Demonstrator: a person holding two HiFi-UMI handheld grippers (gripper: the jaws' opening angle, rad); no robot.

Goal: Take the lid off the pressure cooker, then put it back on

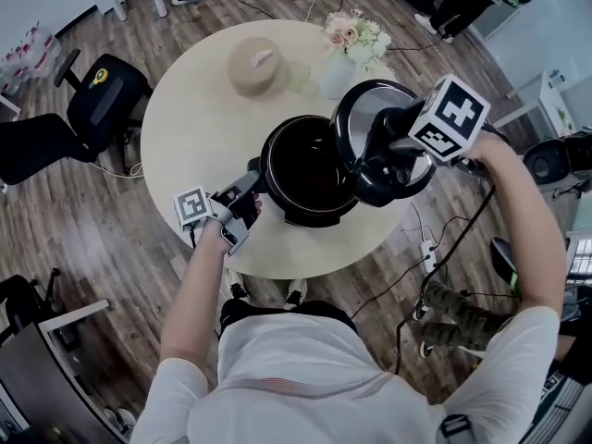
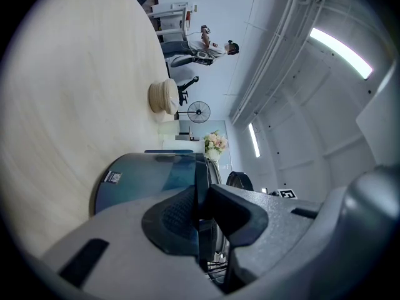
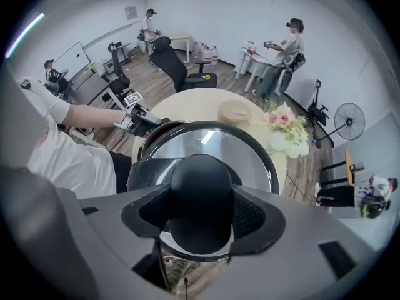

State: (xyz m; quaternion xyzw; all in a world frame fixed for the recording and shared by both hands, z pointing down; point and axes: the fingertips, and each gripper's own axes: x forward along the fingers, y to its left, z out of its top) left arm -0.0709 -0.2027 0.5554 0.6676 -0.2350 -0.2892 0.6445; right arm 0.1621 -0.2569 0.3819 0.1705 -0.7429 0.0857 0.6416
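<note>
While its jaws stand wide around the black knob (image 3: 200,192), the right gripper (image 3: 201,212) clamps the lid (image 1: 368,109) and holds it clear of the pressure cooker pot (image 1: 310,213), tilted, at the pot's 3 o'clock edge. The left gripper (image 2: 201,210), jaws nearly together, pinches the pot's side handle (image 1: 252,185) at 8 o'clock. The pot stands open near the middle of the round worktop (image 1: 194,128). A vase of flowers (image 1: 351,40) stands at 1 o'clock beyond it.
</note>
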